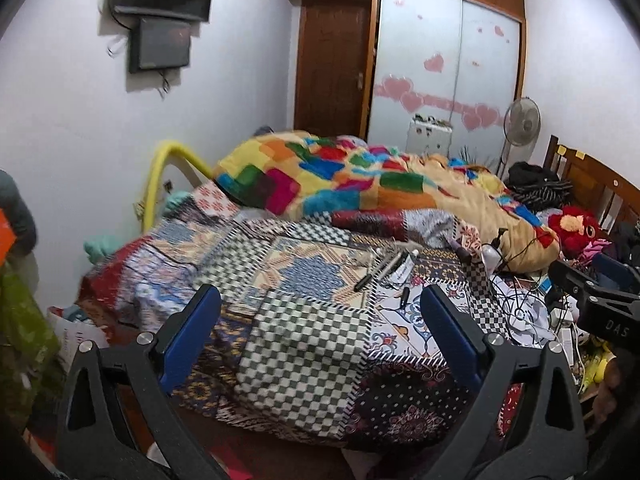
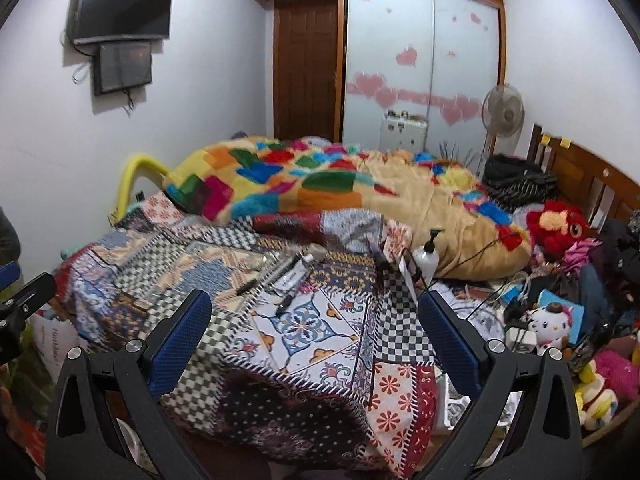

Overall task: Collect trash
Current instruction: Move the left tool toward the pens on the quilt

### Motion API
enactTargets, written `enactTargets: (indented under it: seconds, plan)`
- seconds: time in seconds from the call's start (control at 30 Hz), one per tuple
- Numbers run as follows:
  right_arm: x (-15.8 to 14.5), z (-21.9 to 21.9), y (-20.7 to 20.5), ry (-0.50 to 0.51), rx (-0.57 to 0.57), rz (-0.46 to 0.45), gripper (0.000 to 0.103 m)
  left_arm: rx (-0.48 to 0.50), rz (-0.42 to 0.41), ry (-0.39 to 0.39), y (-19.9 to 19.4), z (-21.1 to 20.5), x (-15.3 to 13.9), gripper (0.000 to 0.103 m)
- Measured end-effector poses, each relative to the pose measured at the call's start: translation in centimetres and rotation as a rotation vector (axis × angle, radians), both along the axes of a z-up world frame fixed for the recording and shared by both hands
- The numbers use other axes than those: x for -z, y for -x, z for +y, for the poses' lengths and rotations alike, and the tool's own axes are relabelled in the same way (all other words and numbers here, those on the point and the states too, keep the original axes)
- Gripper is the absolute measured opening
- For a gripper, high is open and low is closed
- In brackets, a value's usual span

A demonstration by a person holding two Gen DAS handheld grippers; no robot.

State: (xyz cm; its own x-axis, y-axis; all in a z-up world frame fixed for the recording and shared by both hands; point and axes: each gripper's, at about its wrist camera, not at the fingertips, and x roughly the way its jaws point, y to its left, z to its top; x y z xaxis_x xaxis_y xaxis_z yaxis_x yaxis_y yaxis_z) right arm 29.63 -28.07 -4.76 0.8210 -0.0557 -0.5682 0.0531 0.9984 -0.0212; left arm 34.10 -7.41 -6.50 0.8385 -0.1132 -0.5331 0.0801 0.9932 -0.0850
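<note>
Both claws hang over the near end of the bed [image 2: 304,408], side by side and pointing toward the wardrobe [image 2: 420,60]. The left claw [image 1: 320,312] has its blue fingers [image 1: 192,332] spread wide with nothing between them; the right claw [image 2: 316,316] is spread just as wide and holds nothing either. From the left view the right claw's black body pokes in at the right edge.

The patchwork spread [image 2: 200,264] covers the near half of the bed. Near its middle lies a small litter: a few pens [image 2: 248,287], a white tube [image 2: 294,274] and some crumpled scraps I cannot make out. That is the likeliest trash, well ahead of both claws and untouched. Toward the bed's right edge a white pump bottle [image 2: 426,256] stands upright, with black cords trailing past it.

A bright blanket [image 2: 320,184] is heaped over the far half. At the right edge, by the headboard [image 2: 592,176], sit a red plush [image 2: 556,226], a white cat plush [image 2: 548,322] and tangled cables. A fan [image 2: 503,111] stands by the wardrobe, and a TV [image 2: 124,8] hangs on the left wall.
</note>
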Motion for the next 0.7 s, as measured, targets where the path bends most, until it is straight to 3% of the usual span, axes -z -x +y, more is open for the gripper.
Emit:
enactTargets:
  seconds: [0.1,0.4,0.7]
  plan:
    - [1.7,-1.2,-2.7,-0.030,-0.004,0.056,0.103,0.019,0.047,-0.003,-3.6,-1.2,2.0,0.100]
    - [6.5,-4.2,-10.3,-0.110,-0.028,0.166,0.103,0.069,0.197,0.002,-13.8,-4.0,8.6,0.084]
    - [10.8,-5.4,-18.0,-0.220,-0.092,0.262,0.083,0.157,0.300,0.026,-22.2,-6.8,14.8,0.060]
